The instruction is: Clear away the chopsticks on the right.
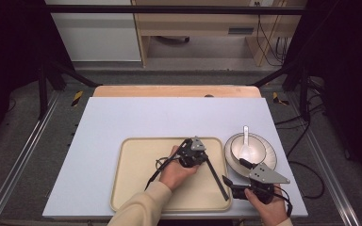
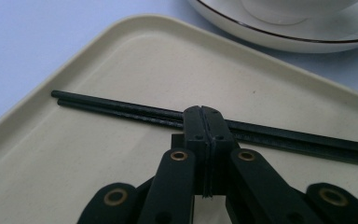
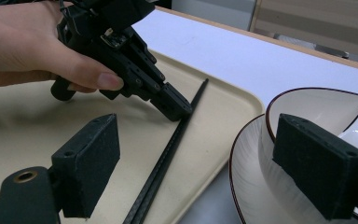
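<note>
Left claw (image 2: pixel 203 112) has its two black jaws pressed flat together with nothing between them, the closed tip resting against a pair of black chopsticks (image 2: pixel 121 108) that lie side by side on the beige tray (image 2: pixel 74 154). Seen from the right gripper view, that same left claw (image 3: pixel 176 108) slants down from the person's left hand (image 3: pixel 32 42), and its tip meets the chopsticks (image 3: pixel 168 154) about midway along their length. In the high view the left claw (image 1: pixel 204 159) sits over the right half of the tray (image 1: pixel 136 188), with the chopsticks (image 1: pixel 217 179) running from near its tip toward the tray's near right corner.

Right claw (image 3: pixel 214 163) stands wide apart: one padded jaw hangs above the tray, the other above the white bowl, and nothing is caught between them. From above, the right claw (image 1: pixel 233 179) is held level in the person's right hand (image 1: pixel 266 207) at the near right edge of the tabletop (image 1: pixel 122 117), its jaws bridging the tray's right rim and the plate.

Just beside the tray, on its right, a white plate (image 1: pixel 269 155) with a dark rim carries a white bowl (image 1: pixel 257 146), and a white spoon (image 1: pixel 245 146) lies in the bowl with its handle pointing away from the person. The tray and plate sit close together on the pale tabletop.
</note>
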Demonstrator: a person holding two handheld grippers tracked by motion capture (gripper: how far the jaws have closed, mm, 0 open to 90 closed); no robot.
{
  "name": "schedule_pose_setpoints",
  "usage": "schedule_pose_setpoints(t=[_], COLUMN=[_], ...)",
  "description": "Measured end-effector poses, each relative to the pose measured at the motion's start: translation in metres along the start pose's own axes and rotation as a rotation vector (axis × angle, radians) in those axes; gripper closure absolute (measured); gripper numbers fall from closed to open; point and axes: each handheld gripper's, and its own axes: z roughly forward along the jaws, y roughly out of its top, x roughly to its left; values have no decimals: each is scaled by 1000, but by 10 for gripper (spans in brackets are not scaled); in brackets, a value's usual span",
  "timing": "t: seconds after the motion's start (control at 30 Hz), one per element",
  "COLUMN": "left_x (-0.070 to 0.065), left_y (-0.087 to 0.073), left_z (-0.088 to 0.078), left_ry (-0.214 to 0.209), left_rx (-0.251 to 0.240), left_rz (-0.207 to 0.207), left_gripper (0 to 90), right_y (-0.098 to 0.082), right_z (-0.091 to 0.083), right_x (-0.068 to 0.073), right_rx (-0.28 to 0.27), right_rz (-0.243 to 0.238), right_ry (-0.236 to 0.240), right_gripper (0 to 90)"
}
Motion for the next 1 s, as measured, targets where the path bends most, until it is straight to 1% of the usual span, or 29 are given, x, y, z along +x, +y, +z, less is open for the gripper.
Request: schedule_pose_setpoints(t=[0.2, 0.4, 0.5, 0.53, 0.57, 0.7, 0.77, 0.83, 0.9, 1.0], left_x=[-8, -17, -20, -20, -22, -22, -23, -25, -26, -26], left_y=[6, 11, 12, 12, 12, 13, 13, 14, 15, 13], left_z=[7, 13, 16, 16, 17, 18, 18, 17, 12, 2], left_ry=[-32, -65, -83, -85, -86, -105, -113, -110, -108, -103], left_rx=[-4, 1, -10, -6, -17, -23, -17, -24, -57, -68], left_rz=[11, 47, 51, 54, 49, 42, 57, 58, 54, 57], left_gripper=[892, 892, 892, 891, 892, 892, 893, 893, 893, 894], right_y=[0, 0, 0, -1, 0, -1, -1, -1, -1, -1], right_z=[0, 0, 0, 0, 0, 0, 0, 0, 1, 2], right_x=[0, 1, 1, 1, 1, 1, 2, 2, 2, 3], right_rx=[0, 7, 9, 10, 11, 14, 15, 15, 18, 25], right_rz=[-5, -9, -16, -17, -17, -19, -22, -26, -27, -30], right_ry=[1, 2, 4, 5, 4, 6, 8, 9, 9, 14], right_gripper=[147, 149, 151, 151, 152, 152, 152, 151, 151, 145])
